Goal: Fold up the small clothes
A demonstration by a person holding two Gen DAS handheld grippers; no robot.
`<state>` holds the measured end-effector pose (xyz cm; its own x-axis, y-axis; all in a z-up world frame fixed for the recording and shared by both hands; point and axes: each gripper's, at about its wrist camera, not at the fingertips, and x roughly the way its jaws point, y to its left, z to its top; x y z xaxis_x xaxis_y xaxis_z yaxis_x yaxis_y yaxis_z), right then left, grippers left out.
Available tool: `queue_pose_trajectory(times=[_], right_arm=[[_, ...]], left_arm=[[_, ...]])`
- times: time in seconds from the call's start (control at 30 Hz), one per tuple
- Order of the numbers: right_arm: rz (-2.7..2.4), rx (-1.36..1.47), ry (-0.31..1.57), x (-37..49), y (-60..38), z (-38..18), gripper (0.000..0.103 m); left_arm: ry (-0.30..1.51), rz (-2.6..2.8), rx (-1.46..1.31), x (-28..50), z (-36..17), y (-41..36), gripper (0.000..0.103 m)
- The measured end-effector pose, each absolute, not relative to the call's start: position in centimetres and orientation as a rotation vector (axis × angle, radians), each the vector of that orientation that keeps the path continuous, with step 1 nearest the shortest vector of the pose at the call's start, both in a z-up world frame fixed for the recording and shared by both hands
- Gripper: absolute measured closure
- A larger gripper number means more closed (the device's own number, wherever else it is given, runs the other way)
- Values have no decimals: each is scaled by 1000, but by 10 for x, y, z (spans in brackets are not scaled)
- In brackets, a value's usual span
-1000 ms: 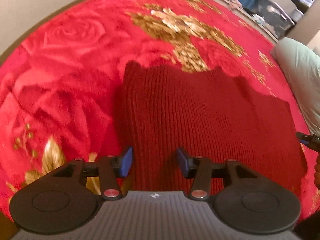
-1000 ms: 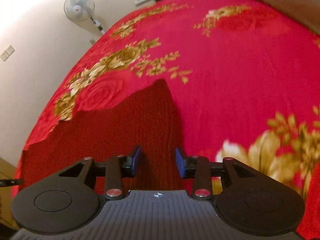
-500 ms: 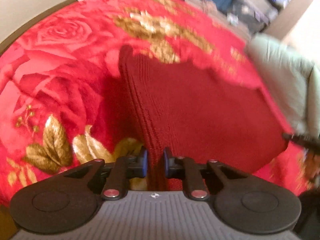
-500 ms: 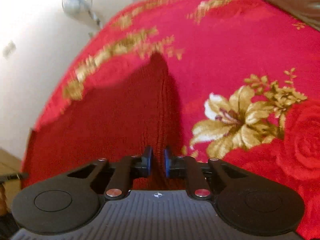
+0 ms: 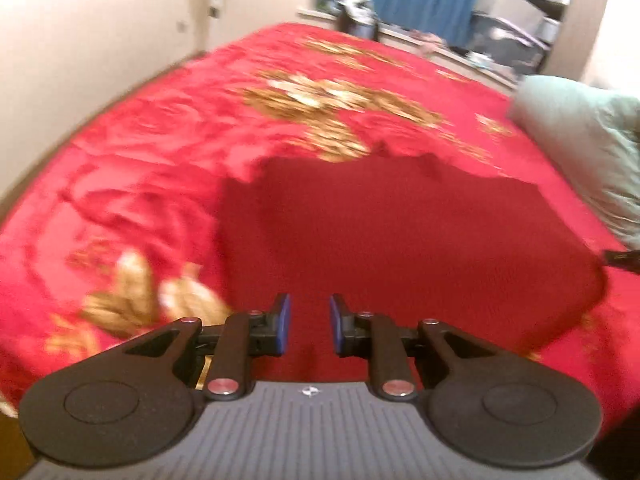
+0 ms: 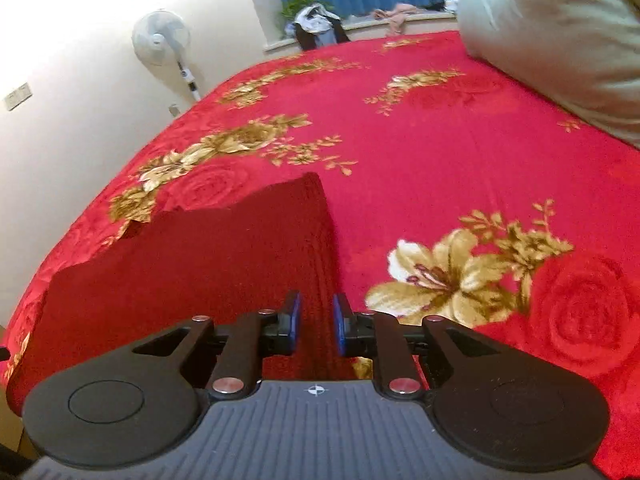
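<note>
Left gripper (image 5: 306, 324), right gripper (image 6: 317, 323), jaws just reopened slightly

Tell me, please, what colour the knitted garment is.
Dark red ribbed knit, clearest in the right wrist view.

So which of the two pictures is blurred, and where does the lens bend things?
Left wrist view: motion blur smears the red blanket and its gold flowers; the dark red garment loses its knit ribs. Right wrist view: sharp, ribs and lily clear. Both: fisheye curves the bed edges and walls.
</note>
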<state>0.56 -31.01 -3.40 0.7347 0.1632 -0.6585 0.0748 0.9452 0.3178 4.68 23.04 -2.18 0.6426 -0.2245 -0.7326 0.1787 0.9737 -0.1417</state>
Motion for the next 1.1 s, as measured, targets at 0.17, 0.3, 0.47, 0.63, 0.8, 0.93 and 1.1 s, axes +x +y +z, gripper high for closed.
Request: queue_pose_trajectory(times=[0.17,0.3,0.47,0.63,0.8,0.93,1.1], right_arm=[[-3,317,916,18,-311,-66,74],[11,289,814,12,-306,-46,74],[18,249,784,14,-301,-46,74],[-21,216,886,20,-297,-63,71],[-24,211,771,13,-295,-43,70],[-52,214,710,11,-299,-34,70],[-48,280,674,13,-308,-25,70]], left_arm=[[1024,-187,76,58,-55,206,76],[993,-186,82,56,-49,202,71],[994,-171,99,64,-53,199,71],[987,-169,98,66,-53,196,71],[914,-154,47,61,-44,199,71],[835,-158,-105,43,-30,212,81],[804,-179,-259,6,-27,210,83]])
